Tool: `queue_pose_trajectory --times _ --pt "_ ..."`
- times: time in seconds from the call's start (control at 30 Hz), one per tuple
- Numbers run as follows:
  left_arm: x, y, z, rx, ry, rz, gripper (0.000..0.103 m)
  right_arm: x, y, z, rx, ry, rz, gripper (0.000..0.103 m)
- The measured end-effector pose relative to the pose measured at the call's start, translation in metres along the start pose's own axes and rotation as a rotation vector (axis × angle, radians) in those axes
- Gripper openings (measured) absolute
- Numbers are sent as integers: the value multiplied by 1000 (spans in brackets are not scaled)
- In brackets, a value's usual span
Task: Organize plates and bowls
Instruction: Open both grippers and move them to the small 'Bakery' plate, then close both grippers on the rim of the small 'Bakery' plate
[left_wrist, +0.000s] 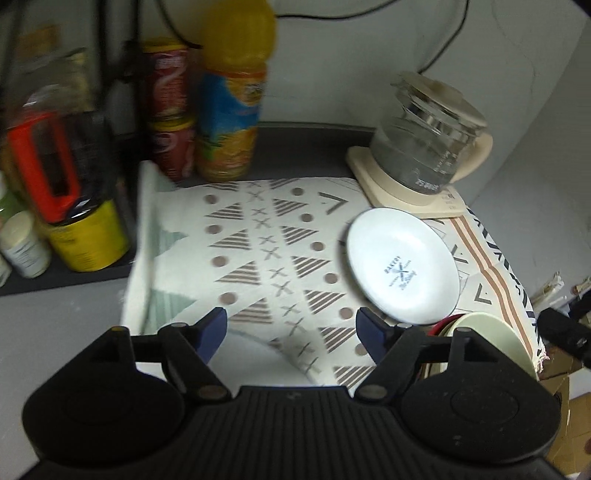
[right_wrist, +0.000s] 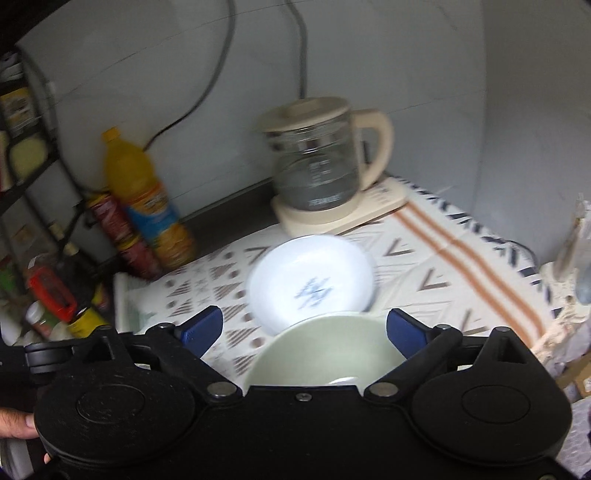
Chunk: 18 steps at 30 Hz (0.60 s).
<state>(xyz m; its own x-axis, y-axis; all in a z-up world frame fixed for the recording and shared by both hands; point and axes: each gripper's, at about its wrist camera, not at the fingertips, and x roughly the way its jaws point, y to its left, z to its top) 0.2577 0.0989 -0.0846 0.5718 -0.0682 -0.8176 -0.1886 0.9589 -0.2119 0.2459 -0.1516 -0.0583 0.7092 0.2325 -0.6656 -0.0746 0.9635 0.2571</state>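
A: Where's the white plate (left_wrist: 402, 264)?

B: On the patterned cloth (left_wrist: 266, 236) that covers the surface, toward its right side, just in front of the glass kettle (left_wrist: 424, 144) on its cream base. It looks tilted, with its near edge over the pale green bowl (right_wrist: 325, 350); the blue mark in its middle is blurred in the right wrist view.

A: And the bowl?

B: At the cloth's near right edge. From the left wrist view a red rim (left_wrist: 441, 325) shows just beside it, so it seems to sit among other dishes, though I cannot tell how many.

A: The claws?

B: The right claw (right_wrist: 304, 328) is spread wide, its blue pads on either side of the bowl's far rim, gripping nothing. The left claw (left_wrist: 291, 328) is also wide open and empty, over the middle of the cloth, with the plate just beyond its right pad.

A: Anything else around?

B: An orange juice bottle (left_wrist: 232, 107) and stacked red cans (left_wrist: 171, 110) stand at the back left against the wall, with a yellow tin (left_wrist: 88, 236) nearer. A hand (right_wrist: 16, 421) shows at the lower left of the right wrist view.
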Motion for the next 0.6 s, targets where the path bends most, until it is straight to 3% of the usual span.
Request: queue_pose_trajectory --times 0.4,0.6 --pt "76 -33 31 48 105 -58 75 60 -47 26 108 82 -82 97" --pt "107 -37 43 78 147 -63 75 101 -54 33 158 153 -82 90"
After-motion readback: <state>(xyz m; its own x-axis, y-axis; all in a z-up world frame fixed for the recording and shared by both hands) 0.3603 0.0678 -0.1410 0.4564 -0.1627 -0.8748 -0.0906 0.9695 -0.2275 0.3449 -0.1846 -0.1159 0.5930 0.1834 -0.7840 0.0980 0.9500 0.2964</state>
